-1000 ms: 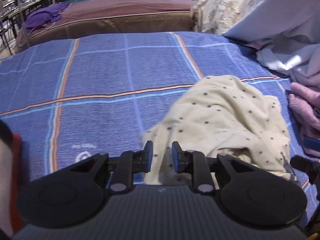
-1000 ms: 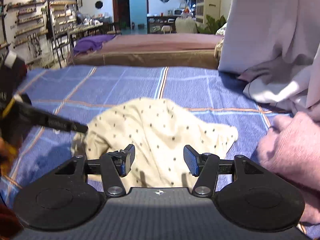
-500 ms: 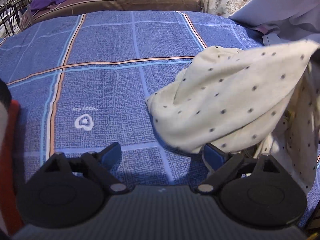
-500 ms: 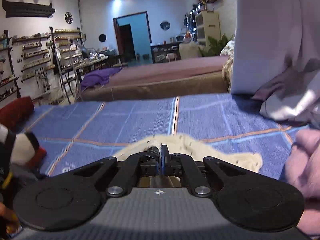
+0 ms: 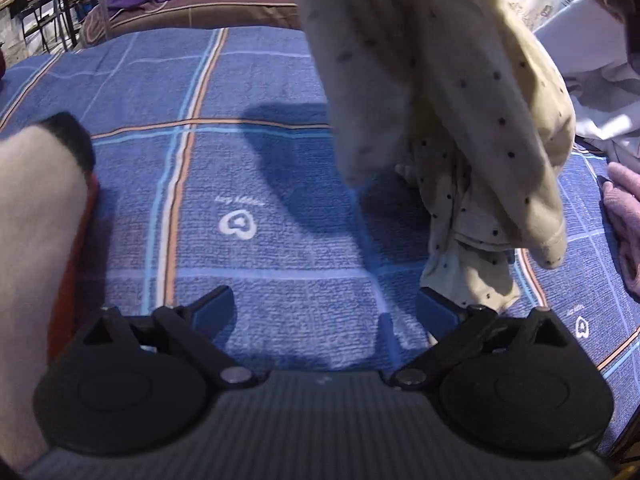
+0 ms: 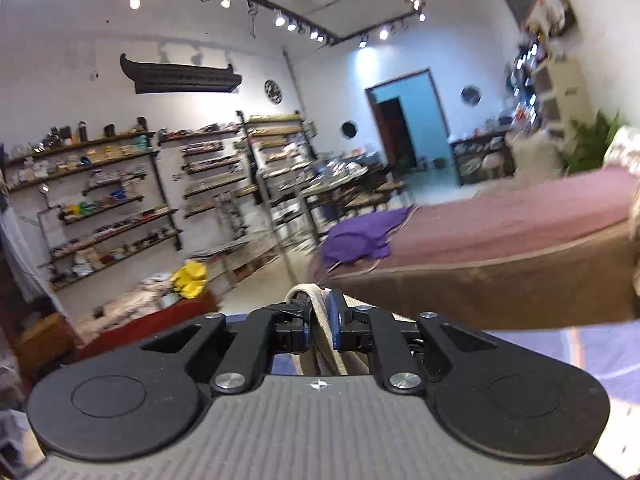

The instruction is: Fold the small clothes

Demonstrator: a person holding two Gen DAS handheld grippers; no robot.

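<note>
Since the earlier frame, the right gripper (image 6: 319, 324) has lifted the dotted cream garment (image 5: 460, 120) clear of the blue plaid blanket (image 5: 248, 168); its jaws are opening slightly with a fold of cloth pinched between them. The left gripper (image 5: 326, 308) is spread wide and empty (jaws opening), low over the blanket, garment hanging at upper right. Step in hand: picking up to spread. Next, the left gripper probably must catch the dangling hem at right.
</note>
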